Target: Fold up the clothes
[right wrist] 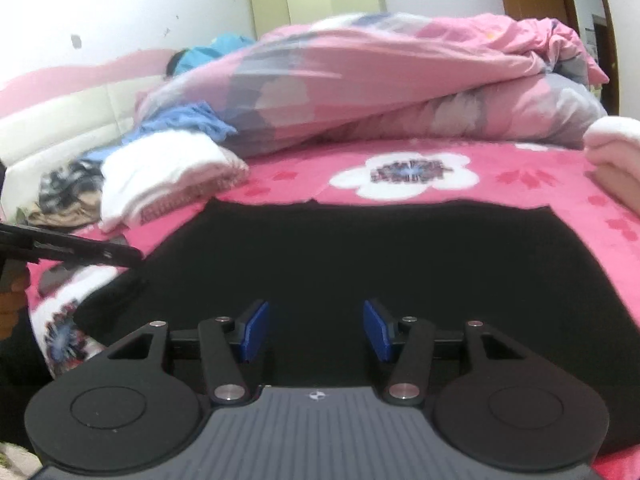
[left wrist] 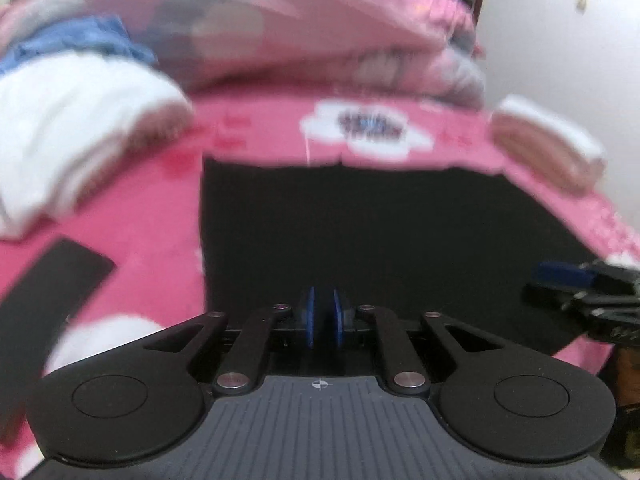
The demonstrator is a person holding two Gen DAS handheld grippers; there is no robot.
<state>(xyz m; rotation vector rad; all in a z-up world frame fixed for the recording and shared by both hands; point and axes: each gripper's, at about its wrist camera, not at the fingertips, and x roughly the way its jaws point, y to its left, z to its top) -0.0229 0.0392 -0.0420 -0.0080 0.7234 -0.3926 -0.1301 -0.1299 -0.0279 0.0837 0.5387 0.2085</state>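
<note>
Black garment spread flat on the bed, on a pink flowered sheet. Its far edge runs straight across just short of a big white flower print; its near edge reaches under both claws.

Left claw: blue pads drawn almost together, only a thin slit between them, over the near edge of the garment. Whether cloth is pinched in that slit cannot be told from here; the picture is blurred.

Right claw: pads standing well apart, black cloth showing in the gap between and below them, no pad seen pressing on it. From the left wrist view this claw shows at the right edge, over the garment's right side. From the right wrist view the left claw enters as a dark bar from the left.

Around the garment:
- white folded towel to the left, on the sheet, apart from the black cloth
- blue cloth behind the towel
- pink and grey quilt heaped across the back of the bed
- pale pink folded cloth at the right edge
- flat black slab on the sheet, left of the garment, near but not touching
</note>
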